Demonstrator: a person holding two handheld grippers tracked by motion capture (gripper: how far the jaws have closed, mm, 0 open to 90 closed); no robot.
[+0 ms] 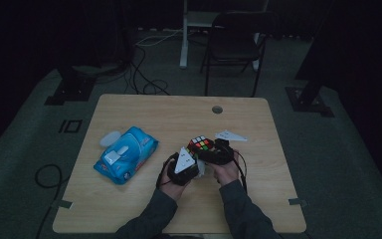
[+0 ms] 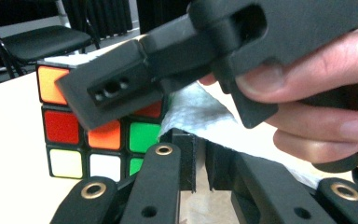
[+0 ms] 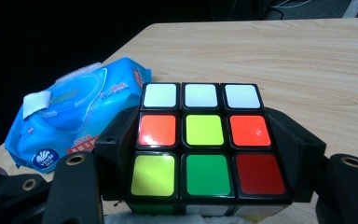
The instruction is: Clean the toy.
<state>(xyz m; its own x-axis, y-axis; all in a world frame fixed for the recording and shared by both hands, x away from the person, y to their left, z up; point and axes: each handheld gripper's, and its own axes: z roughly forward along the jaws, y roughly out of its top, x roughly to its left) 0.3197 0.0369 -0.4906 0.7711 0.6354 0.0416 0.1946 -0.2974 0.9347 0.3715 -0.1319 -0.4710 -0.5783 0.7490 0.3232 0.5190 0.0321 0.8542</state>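
Puzzle cube (image 3: 200,140): near the table's middle, clamped between the right gripper's (image 1: 214,152) jaws.
White wipe (image 2: 200,116): pinched in the closed left gripper (image 2: 198,161), touching the cube.
Wipes pack (image 1: 126,154): blue, left of the cube, flap lifted, one sheet sticking out; print too small to read.
Table (image 1: 179,112): light wood.

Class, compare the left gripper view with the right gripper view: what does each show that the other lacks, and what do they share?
Left gripper view alone: a white crumpled wipe pinched in the shut left tongs, a bare hand and a black folding chair. Right gripper view alone: a blue soft wet-wipe pack lying on the light wooden table. Both: the multicoloured puzzle cube, gripped by the right tongs.
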